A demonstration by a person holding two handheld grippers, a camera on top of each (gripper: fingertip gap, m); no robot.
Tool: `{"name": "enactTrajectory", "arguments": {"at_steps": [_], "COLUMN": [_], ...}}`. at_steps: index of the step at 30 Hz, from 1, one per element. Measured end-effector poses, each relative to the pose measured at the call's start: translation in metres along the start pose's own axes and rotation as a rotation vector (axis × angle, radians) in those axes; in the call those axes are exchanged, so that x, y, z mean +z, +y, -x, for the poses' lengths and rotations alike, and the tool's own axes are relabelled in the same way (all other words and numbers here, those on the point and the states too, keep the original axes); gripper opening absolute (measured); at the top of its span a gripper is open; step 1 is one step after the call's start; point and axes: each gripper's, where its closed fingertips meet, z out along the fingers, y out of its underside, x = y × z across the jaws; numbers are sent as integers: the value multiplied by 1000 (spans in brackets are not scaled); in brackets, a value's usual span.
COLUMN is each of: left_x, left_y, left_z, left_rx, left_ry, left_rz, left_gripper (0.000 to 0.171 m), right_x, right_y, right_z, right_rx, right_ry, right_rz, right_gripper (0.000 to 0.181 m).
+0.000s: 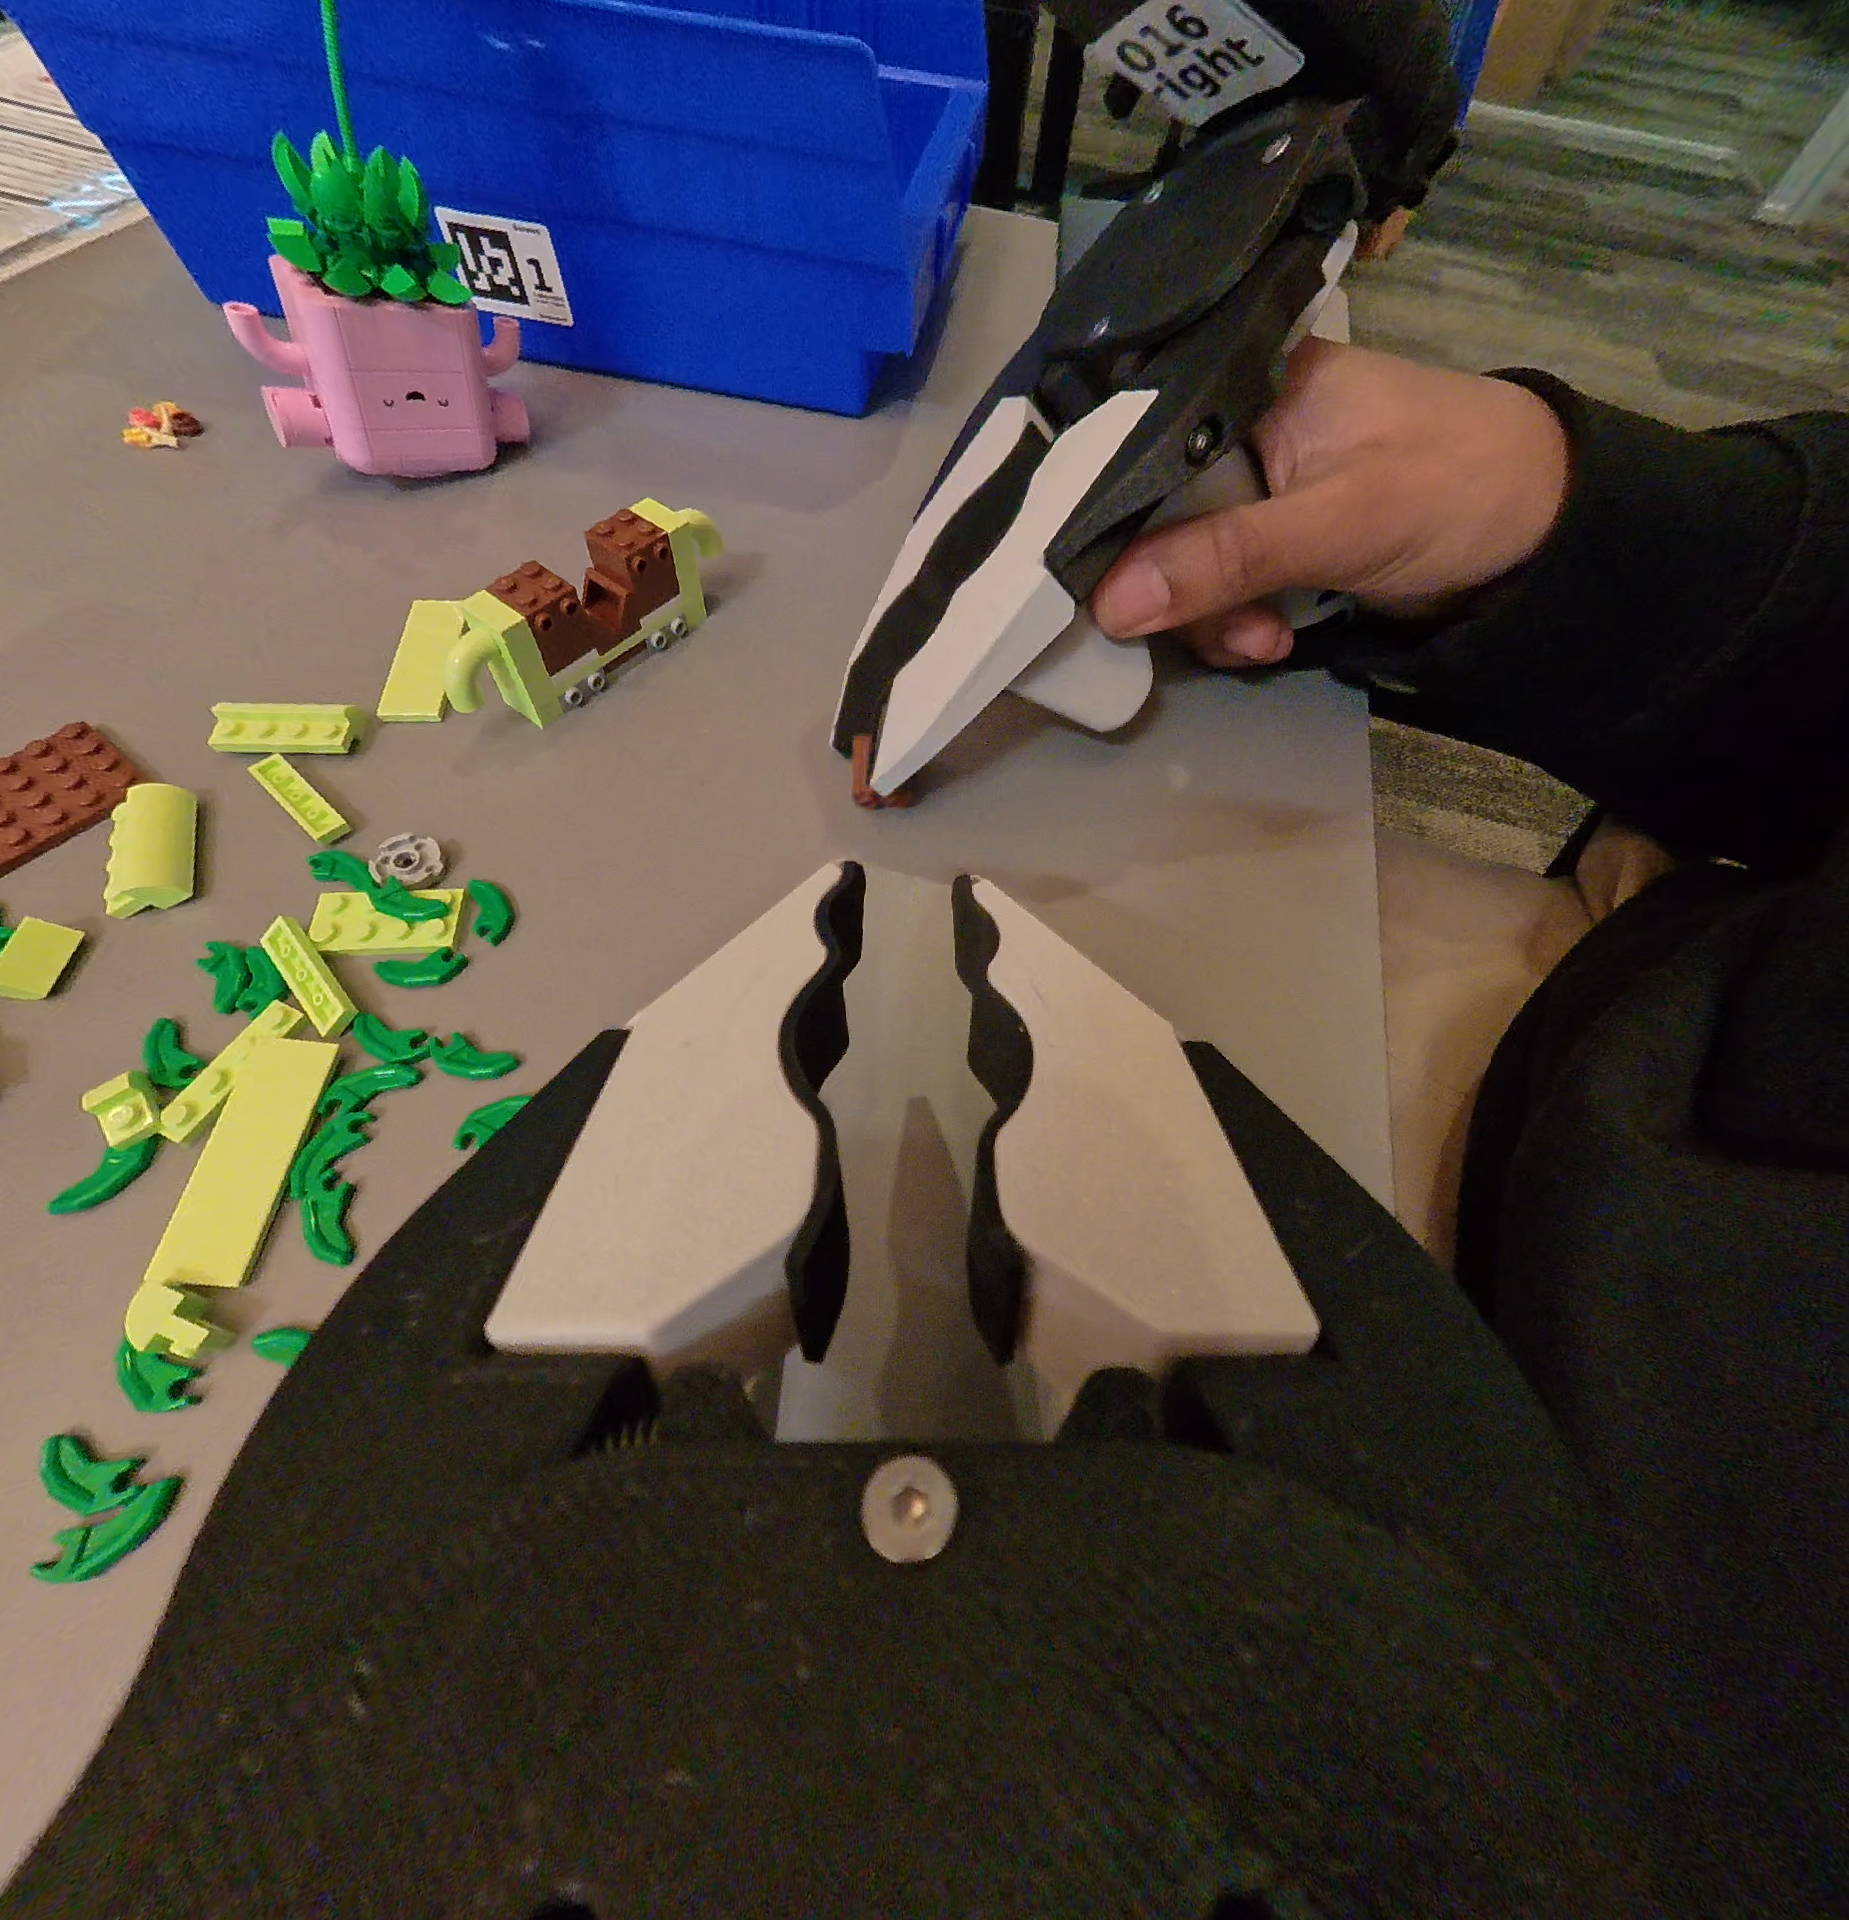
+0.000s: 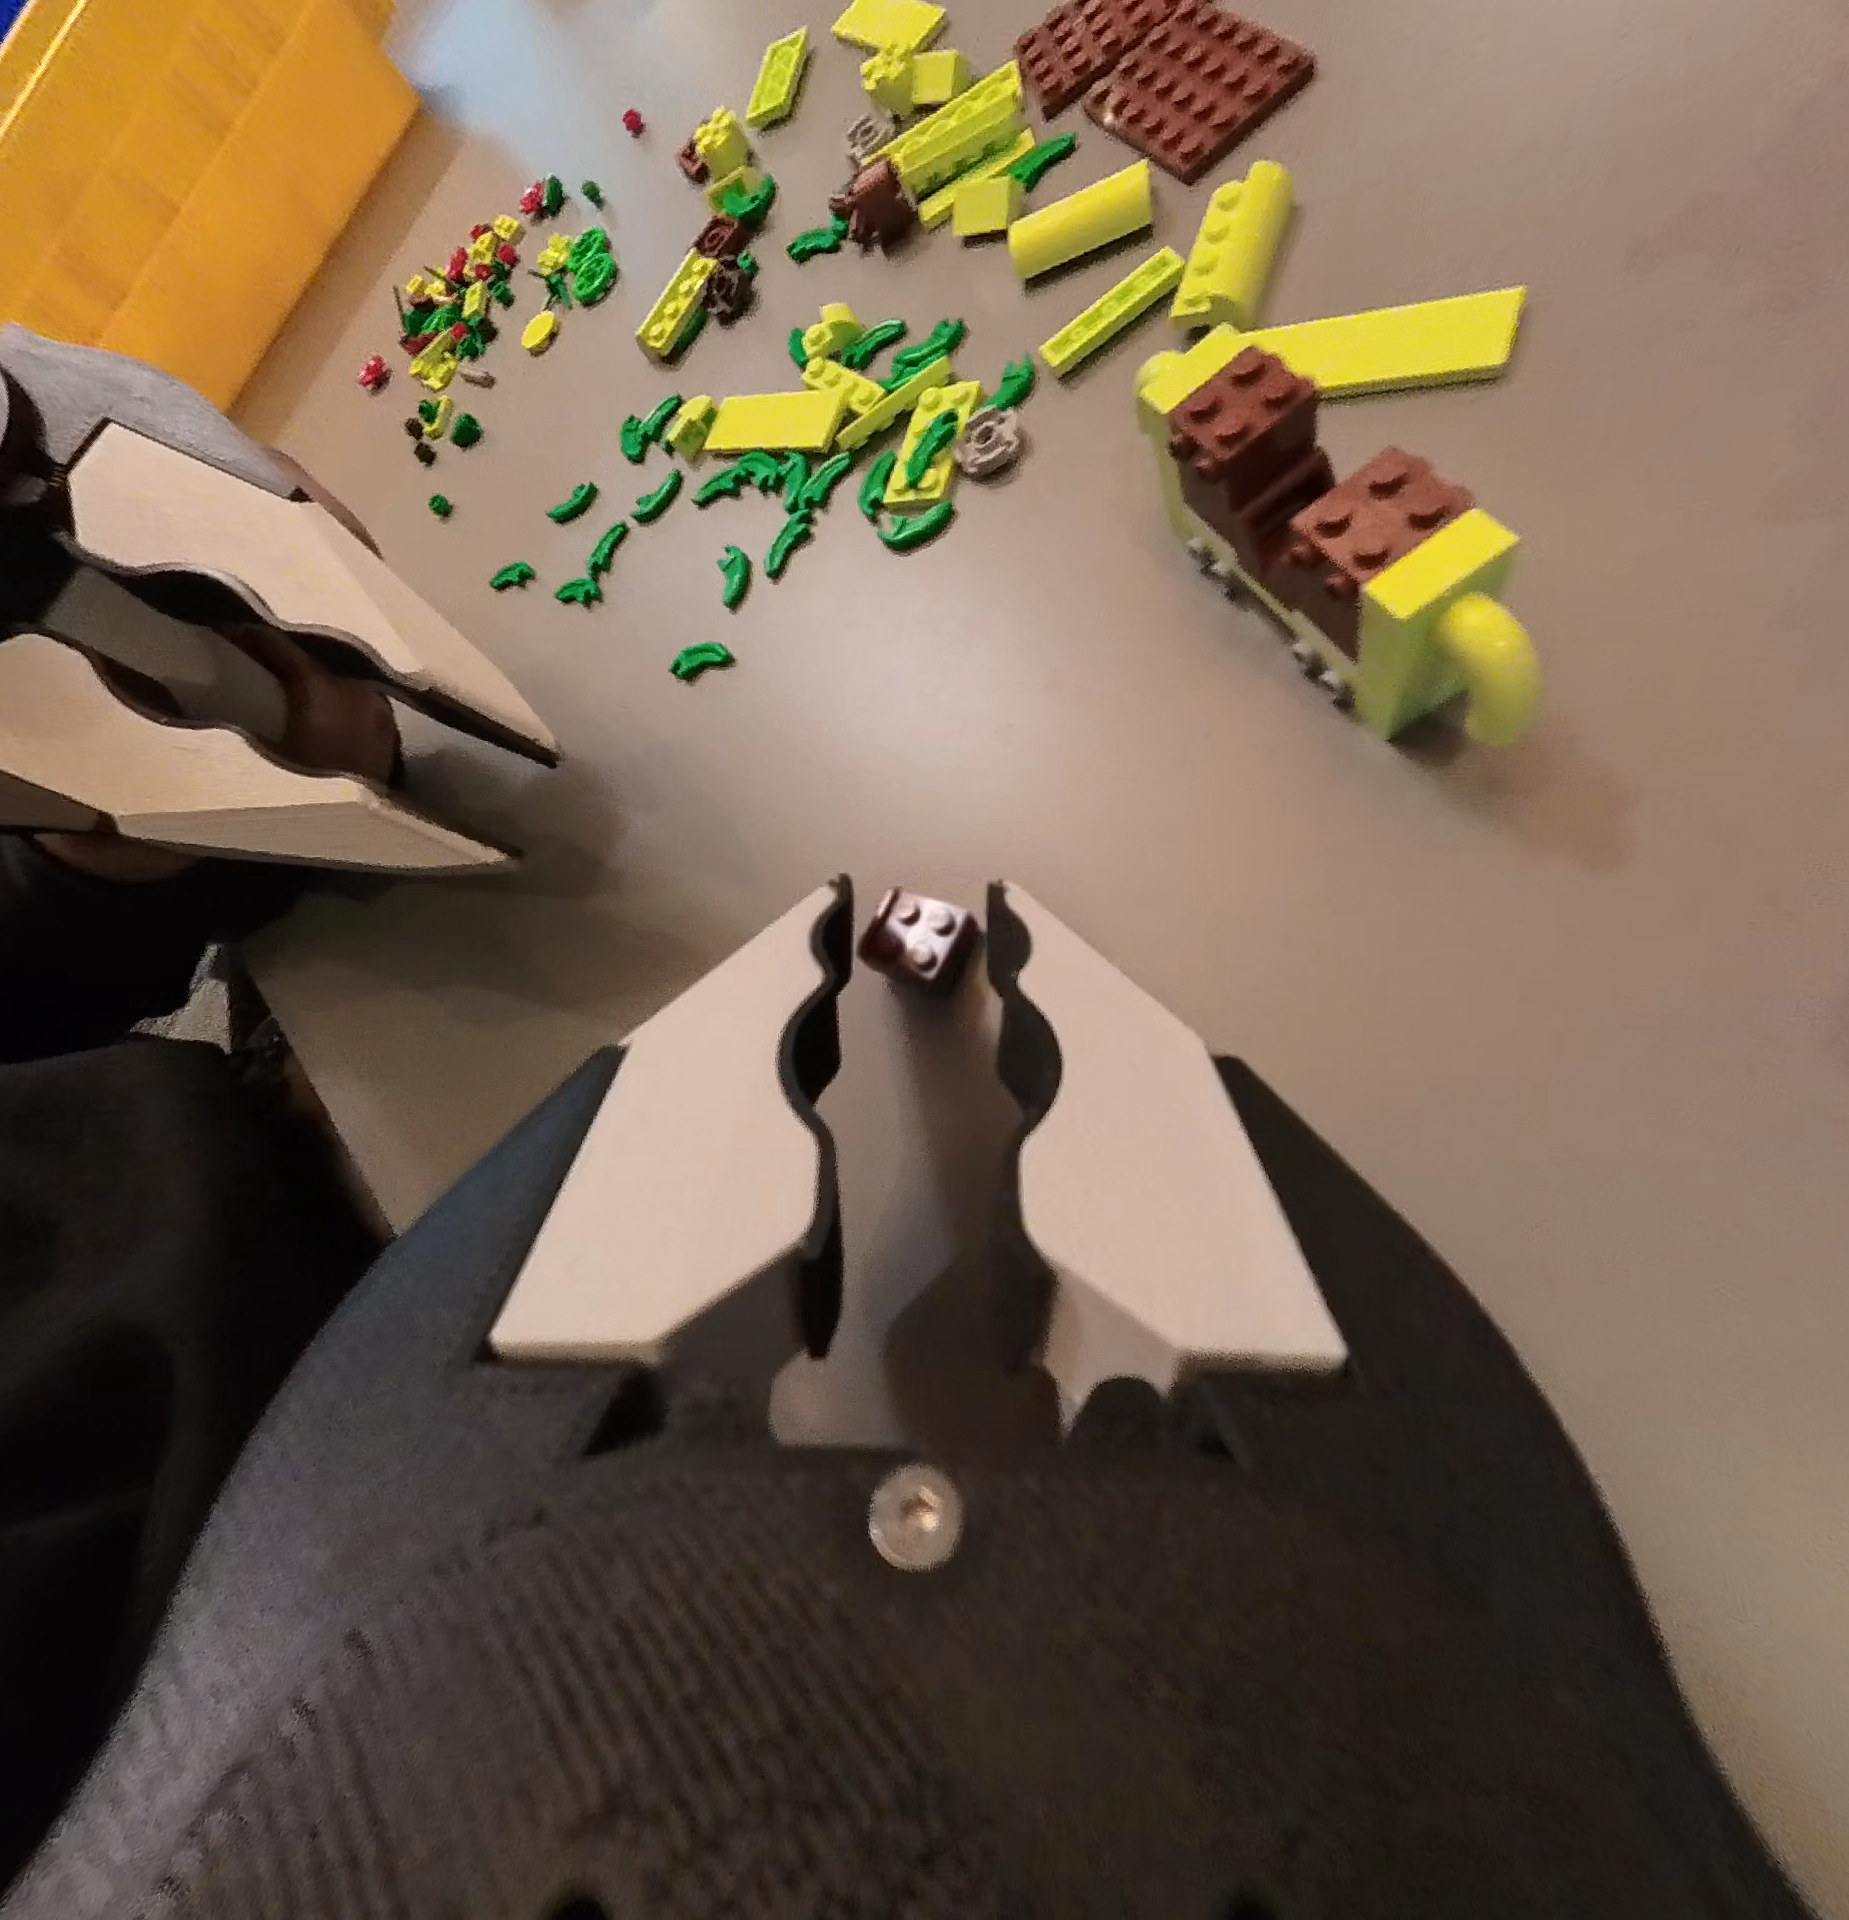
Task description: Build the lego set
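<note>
A small dark brown 2x2 brick (image 2: 918, 938) lies on the grey table between the tips of my right gripper (image 2: 920, 894). The jaws stand apart around it, with a thin gap on its right side. In the left wrist view the right gripper (image 1: 878, 784) points down at the same brick (image 1: 884, 798). My left gripper (image 1: 904, 878) is open and empty, a short way in front of the brick; it also shows in the right wrist view (image 2: 535, 805). A half-built lime and brown model (image 1: 598, 613) (image 2: 1335, 540) lies on the table beyond.
Loose lime bricks and green leaf pieces (image 1: 276, 1039) (image 2: 847, 416) are scattered on the left. Brown plates (image 1: 37, 800) (image 2: 1169, 73) lie beside them. A finished pink pot plant (image 1: 390, 364) stands by a blue bin (image 1: 639, 156). A yellow bin (image 2: 172, 156) is farther off. The table edge (image 1: 1372, 935) is near. Some 8 cm of space lies between my two pairs of fingers. The left gripper is farther from the finished pink pot plant (image 1: 390, 364), some 25 cm, than the right, some 20 cm.
</note>
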Motion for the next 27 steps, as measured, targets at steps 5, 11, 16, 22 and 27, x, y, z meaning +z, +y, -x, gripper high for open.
{"name": "enactTrajectory", "arguments": {"at_steps": [5, 11, 16, 22, 27], "left_x": [1, 3, 6, 9, 8], "left_y": [1, 3, 5, 8, 8], "left_z": [1, 0, -2, -5, -5], "left_rx": [-3, -9, 7, 46, 46], "left_ry": [0, 10, 13, 11, 10], "left_rz": [7, 23, 45, 74, 73], "left_gripper": [15, 15, 15, 14, 14], "right_x": [-15, -25, -16, -9, -16], "right_y": [-7, -1, 6, 20, 23], "right_z": [-13, -3, 9, 17, 41], "right_rx": [-18, -134, -256, -306, -260], "right_ry": [14, -60, -58, -76, -265], "right_rz": [-54, -37, 11, 92, 89], "right_gripper": [35, 34, 49, 31, 21]}}
